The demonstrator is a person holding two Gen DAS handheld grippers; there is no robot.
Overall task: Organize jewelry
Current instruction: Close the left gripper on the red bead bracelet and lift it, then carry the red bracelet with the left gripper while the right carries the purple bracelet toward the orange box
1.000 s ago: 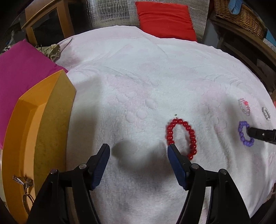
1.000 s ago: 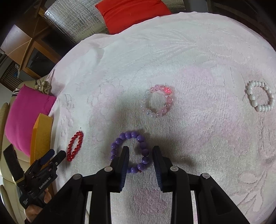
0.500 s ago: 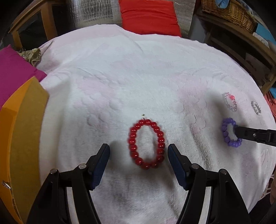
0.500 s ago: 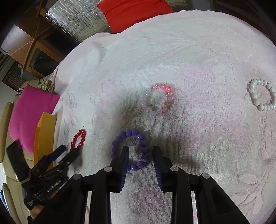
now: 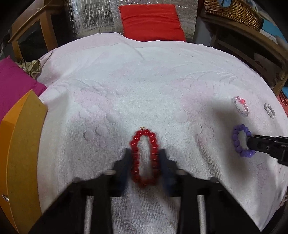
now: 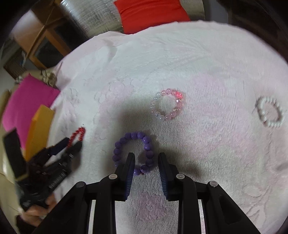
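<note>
Left gripper (image 5: 144, 162) low in the centre of the left wrist view, jaws closing with the red bead bracelet (image 5: 144, 158) between them, both blurred pads hard against its squeezed sides. Pinched into a long narrow oval on the white towel (image 5: 144, 81). Right gripper (image 6: 146, 167) at bottom centre of the right wrist view, jaws closing too, straddling one side of the purple bead bracelet (image 6: 134, 153): left finger inside the loop, right finger outside, a visible gap to the beads, so not yet clamped.

Orange box (image 5: 19, 153) along the left edge of the left wrist view, lying beside the towel; only a small bit of metal showing at its lower edge, contents otherwise out of sight. Wicker basket (image 5: 232, 12) at upper right, something blue poking out.

Pink and clear bead bracelet (image 6: 167, 105) just above centre in the right wrist view, a red light spot on it. White pearl bracelet (image 6: 269, 112) well apart at the right edge.

Both tools tilted steeply down at the towel. Bare hand (image 6: 34, 212) gripping the left tool at lower left of the right wrist view.
</note>
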